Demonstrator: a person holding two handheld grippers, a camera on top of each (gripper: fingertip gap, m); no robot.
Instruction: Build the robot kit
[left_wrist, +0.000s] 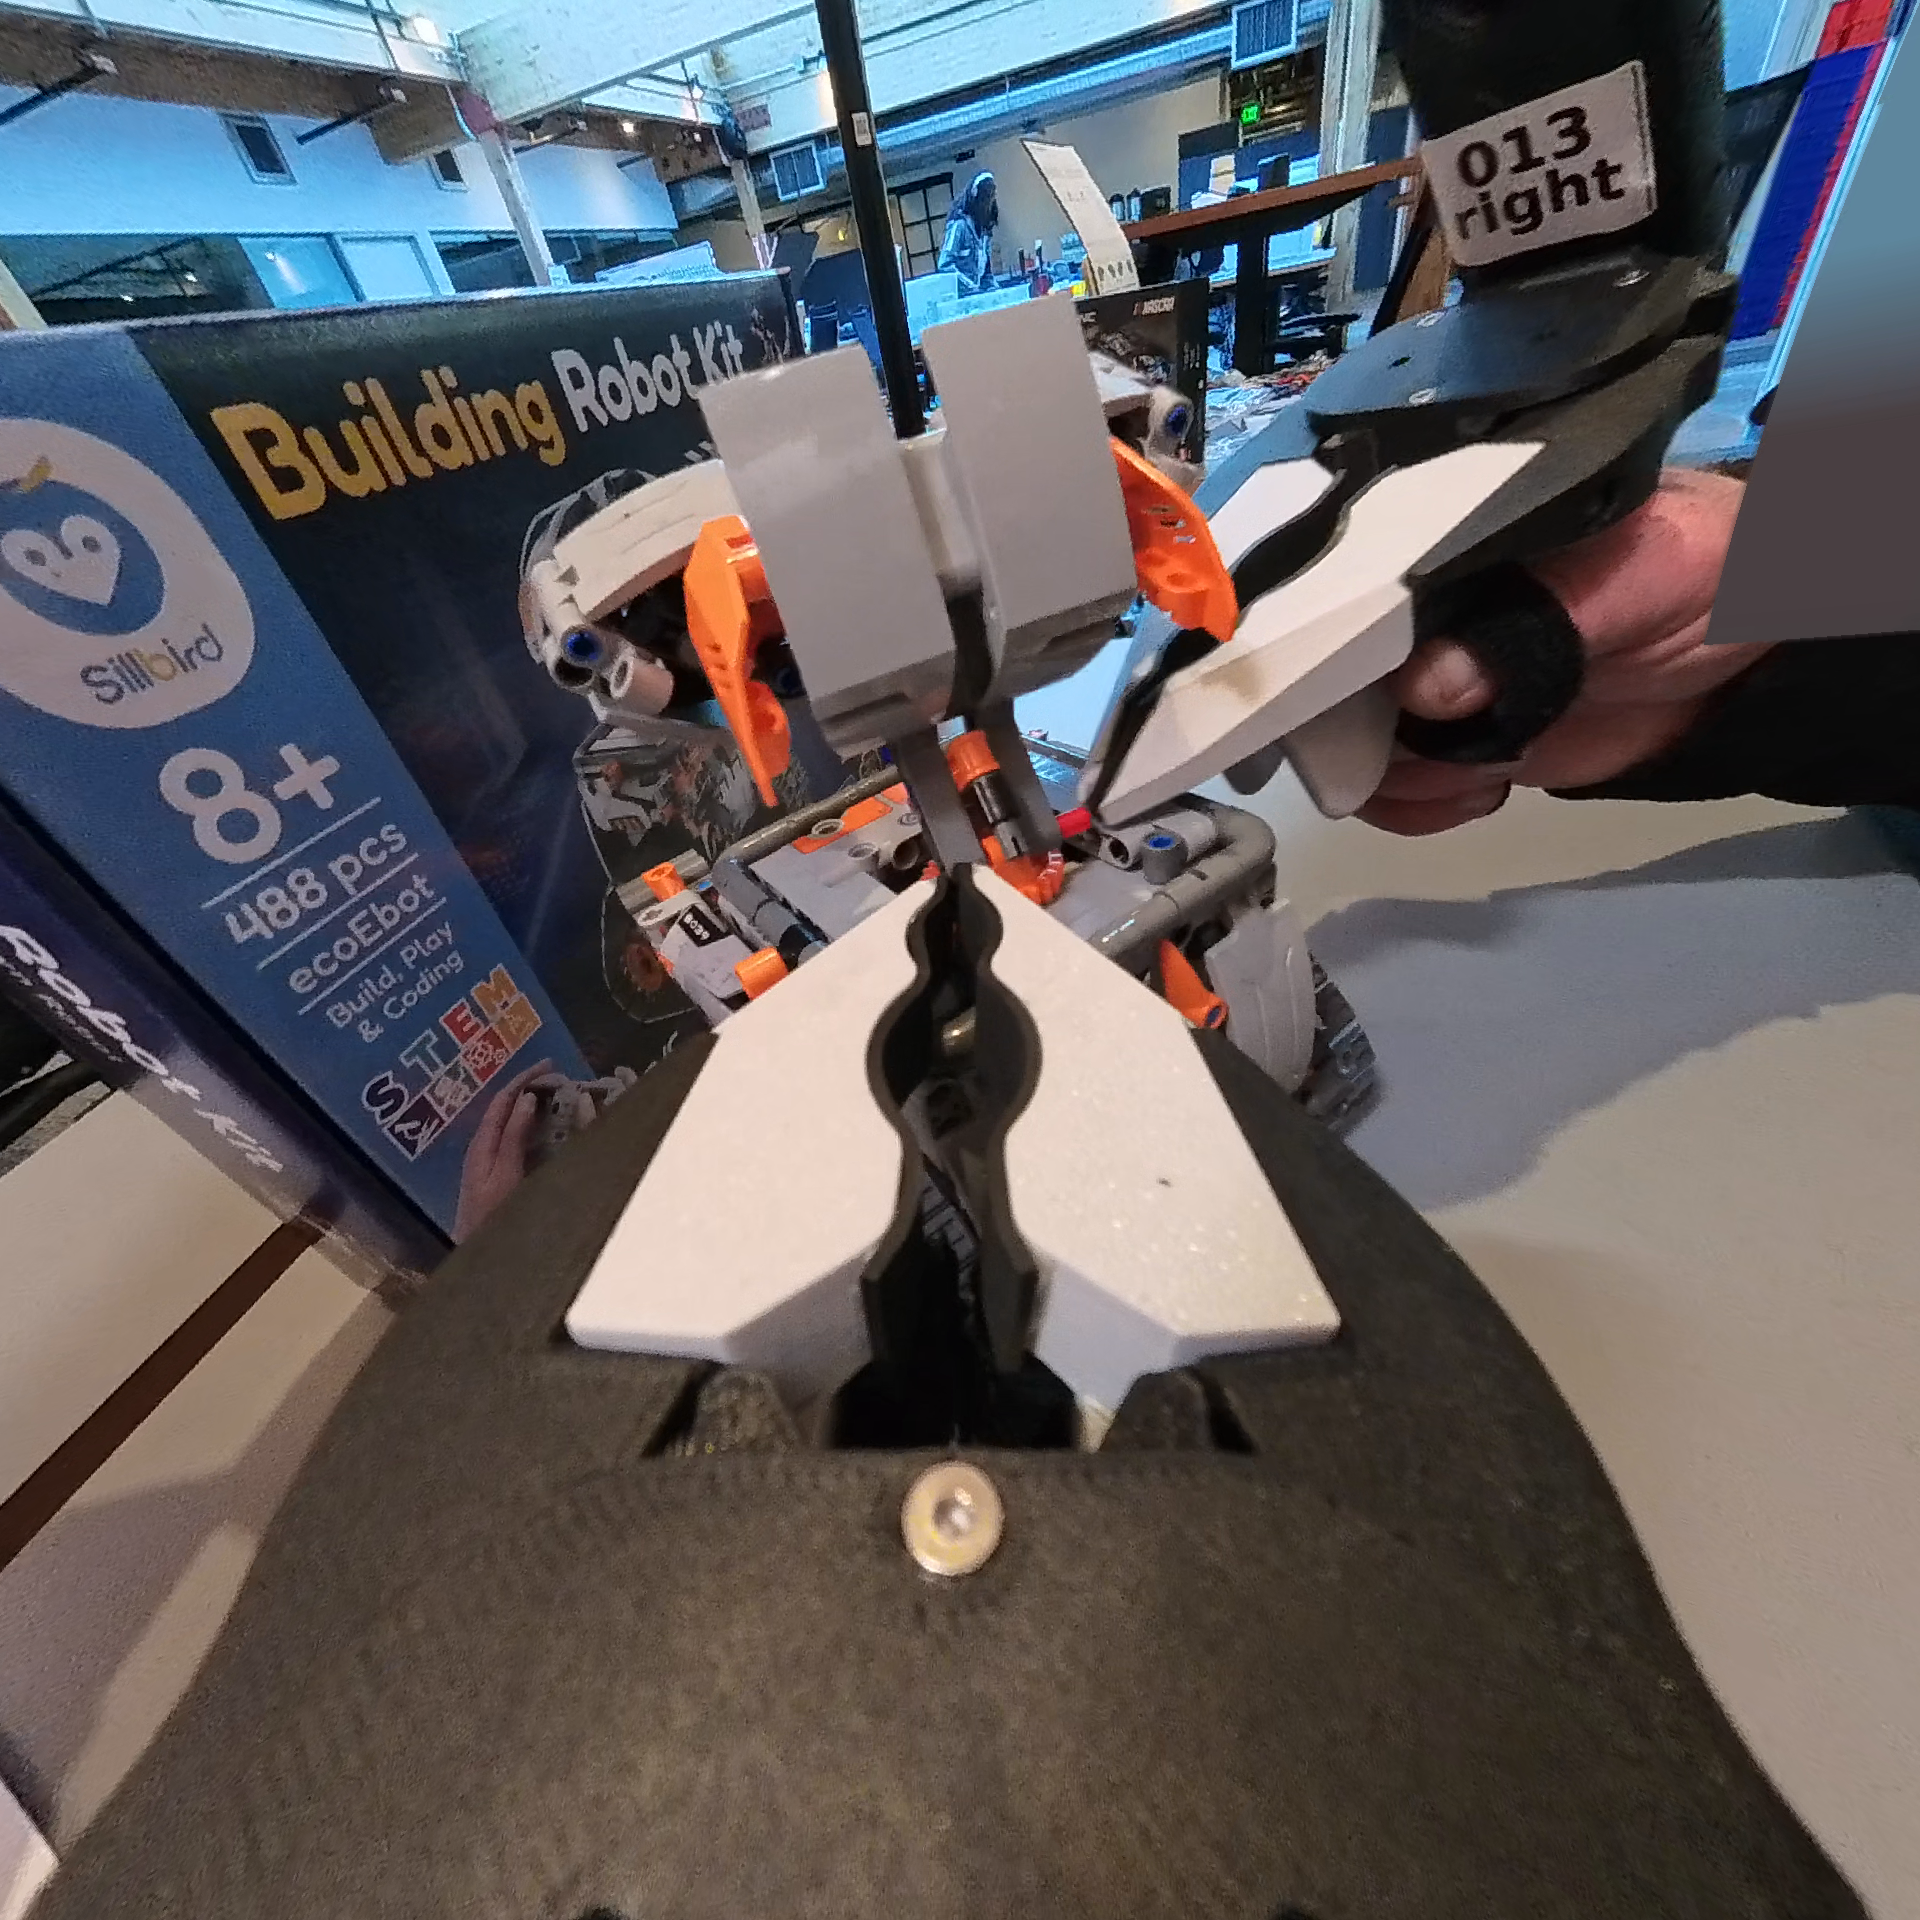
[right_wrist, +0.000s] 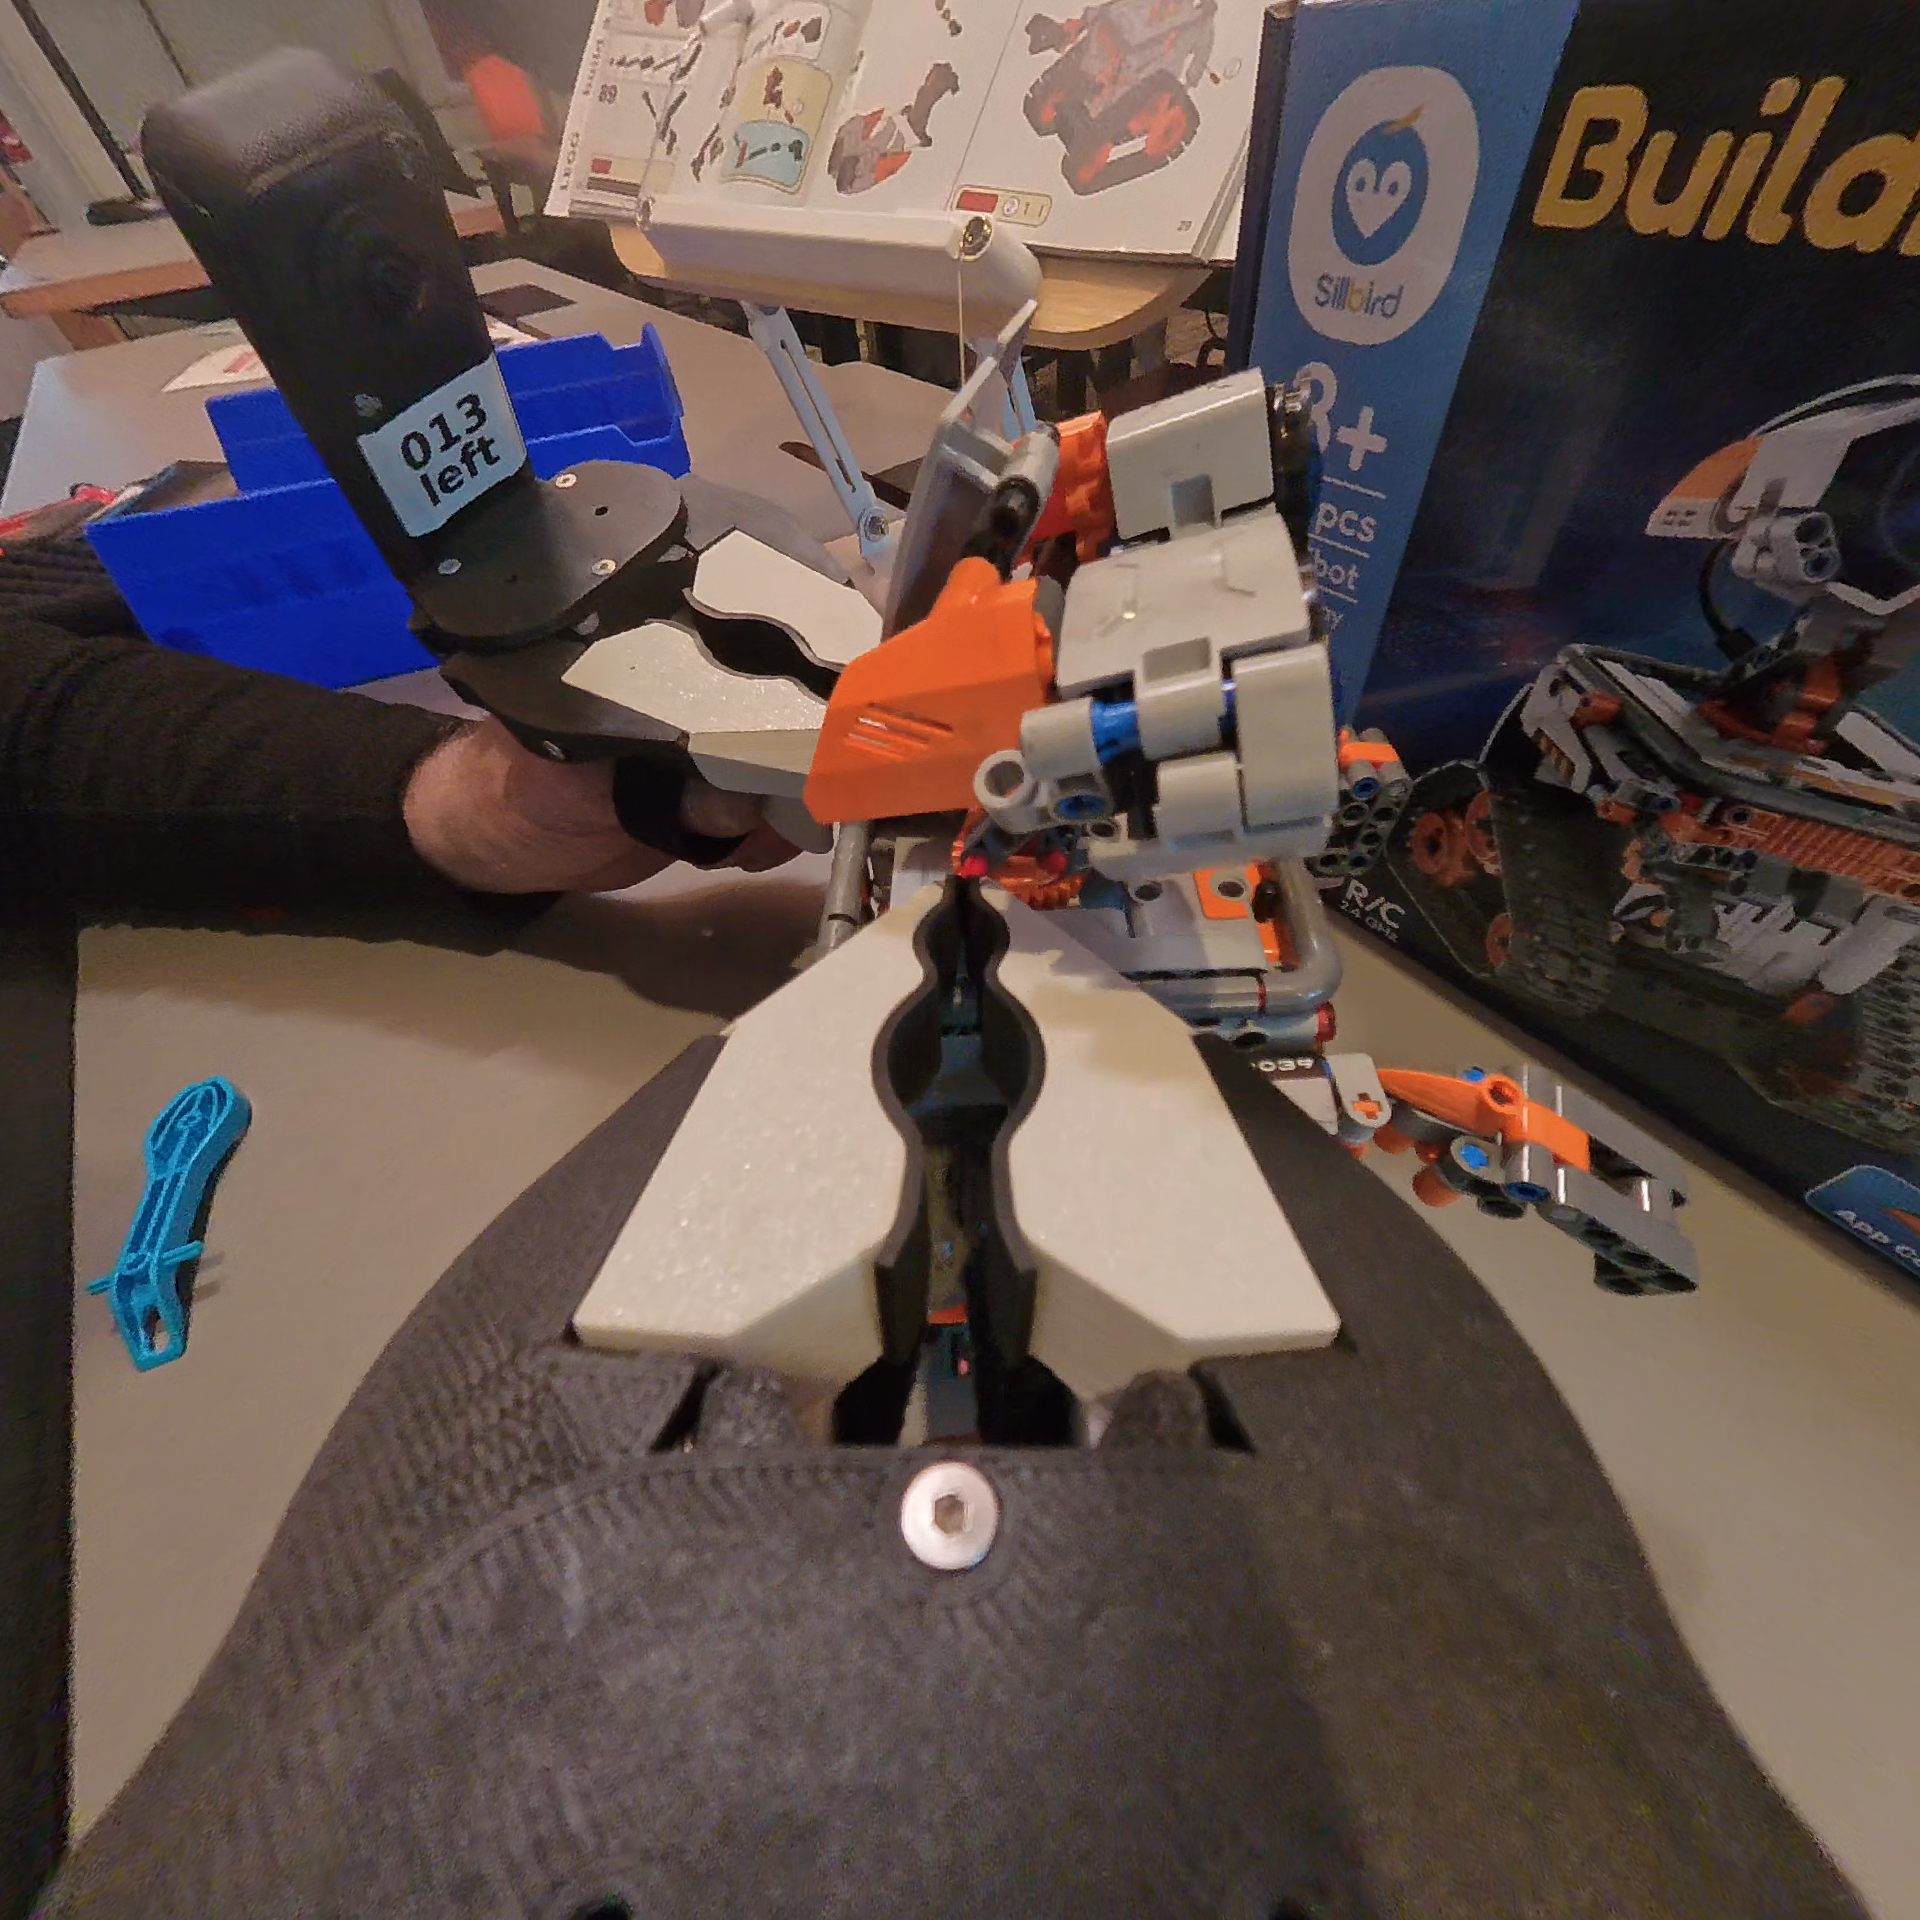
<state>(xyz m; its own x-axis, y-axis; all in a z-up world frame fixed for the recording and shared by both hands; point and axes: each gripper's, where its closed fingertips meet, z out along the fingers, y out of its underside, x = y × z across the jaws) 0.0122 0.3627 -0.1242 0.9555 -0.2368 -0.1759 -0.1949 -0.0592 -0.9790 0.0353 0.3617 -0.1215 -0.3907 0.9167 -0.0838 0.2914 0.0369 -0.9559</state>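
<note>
A grey and orange brick-built robot model stands on the table. Its grey upper part (left_wrist: 914, 561) is raised and tilted over the grey chassis (left_wrist: 1195, 862). My left gripper (left_wrist: 961, 883) is shut on the lower end of a dark grey beam (left_wrist: 930, 790) that hangs from that upper part. In the right wrist view its fingertips are hidden behind an orange panel (right_wrist: 925, 686). My right gripper (right_wrist: 961, 883) is shut on a small red pin (right_wrist: 974, 862) at the chassis top, next to an orange gear (right_wrist: 1039, 883). The left wrist view shows its tips (left_wrist: 1091, 810) on the pin (left_wrist: 1075, 821).
The kit's blue box (left_wrist: 364, 623) stands close behind the model and shows at the right (right_wrist: 1662, 520). A small orange and grey sub-assembly (right_wrist: 1527, 1164) lies by the box. A teal tool (right_wrist: 171, 1216) lies on the table at the left. A blue bin (right_wrist: 312, 561) and an open booklet (right_wrist: 914, 104) are beyond. My left and right fingertips are right by each other.
</note>
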